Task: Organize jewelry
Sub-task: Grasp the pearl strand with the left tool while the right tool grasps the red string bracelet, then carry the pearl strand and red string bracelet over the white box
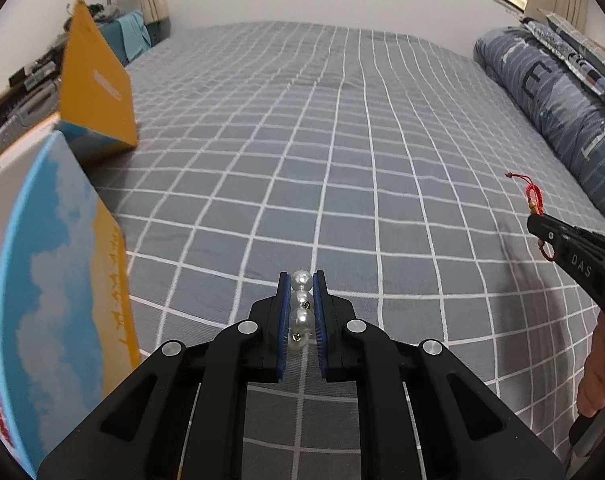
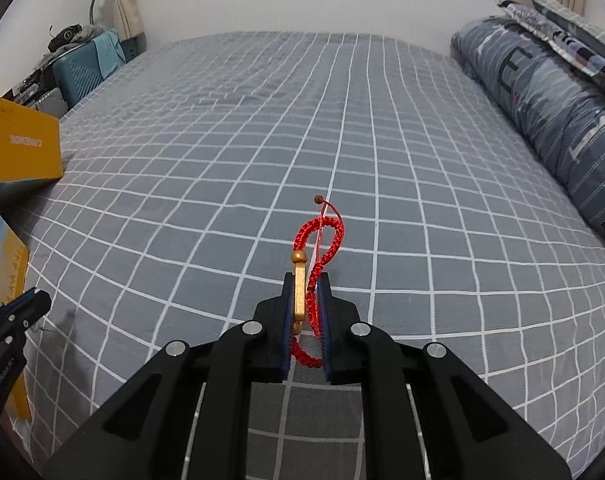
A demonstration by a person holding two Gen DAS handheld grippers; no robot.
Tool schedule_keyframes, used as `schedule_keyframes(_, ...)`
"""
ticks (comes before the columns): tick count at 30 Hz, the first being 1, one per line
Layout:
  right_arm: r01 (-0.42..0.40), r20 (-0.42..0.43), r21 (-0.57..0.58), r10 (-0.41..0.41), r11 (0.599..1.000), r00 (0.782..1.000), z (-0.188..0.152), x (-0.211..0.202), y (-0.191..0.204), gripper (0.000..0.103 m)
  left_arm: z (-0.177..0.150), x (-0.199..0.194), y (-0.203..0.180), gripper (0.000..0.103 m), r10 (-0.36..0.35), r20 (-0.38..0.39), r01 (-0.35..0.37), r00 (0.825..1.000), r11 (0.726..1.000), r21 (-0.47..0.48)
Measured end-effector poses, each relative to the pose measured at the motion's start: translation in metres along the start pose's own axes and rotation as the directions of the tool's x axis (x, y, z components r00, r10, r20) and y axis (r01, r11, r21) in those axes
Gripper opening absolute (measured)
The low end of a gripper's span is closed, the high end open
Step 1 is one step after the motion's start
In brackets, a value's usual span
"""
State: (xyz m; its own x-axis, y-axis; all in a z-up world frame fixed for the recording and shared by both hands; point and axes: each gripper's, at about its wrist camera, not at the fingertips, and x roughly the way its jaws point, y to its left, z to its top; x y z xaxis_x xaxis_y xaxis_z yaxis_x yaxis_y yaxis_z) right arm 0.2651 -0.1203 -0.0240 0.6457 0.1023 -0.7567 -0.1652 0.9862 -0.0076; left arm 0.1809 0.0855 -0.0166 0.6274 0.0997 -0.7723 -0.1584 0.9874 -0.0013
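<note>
My left gripper (image 1: 301, 280) is shut on a string of white pearls (image 1: 301, 312), held above the grey checked bedsheet (image 1: 302, 140). My right gripper (image 2: 306, 280) is shut on a red braided bracelet (image 2: 322, 240) with a gold charm (image 2: 300, 292); its loop and a small bead stick out past the fingertips. The right gripper also shows at the right edge of the left wrist view (image 1: 536, 218), with the red bracelet (image 1: 533, 194) in it. The left gripper's tip shows at the left edge of the right wrist view (image 2: 34, 300).
A box with a blue-sky and yellow lid (image 1: 62, 300) stands close on the left, with red beads (image 1: 0, 416) low at its edge. A yellow box (image 1: 94, 80) stands behind it. A rolled blue quilt (image 1: 554, 104) lies along the right. Clutter and a teal case (image 2: 78, 72) sit beyond the bed's left edge.
</note>
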Motion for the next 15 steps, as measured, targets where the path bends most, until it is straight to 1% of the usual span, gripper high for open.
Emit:
schedule_keyframes(5,0.021,0.039,-0.006,-0.020,1.000,0.999,-0.001,-0.016,0.003,0.010,0.002,-0.018,0.003,0.011,0.009,0.056,-0.008,0.998,1.000,-0.011)
schedule_keyframes(15,0.032,0.082,0.006,-0.032,0.999,0.996,-0.005,-0.053,0.006,0.010,0.003,-0.051,0.003,0.011,0.029,0.102,-0.029,0.994,1.000,-0.001)
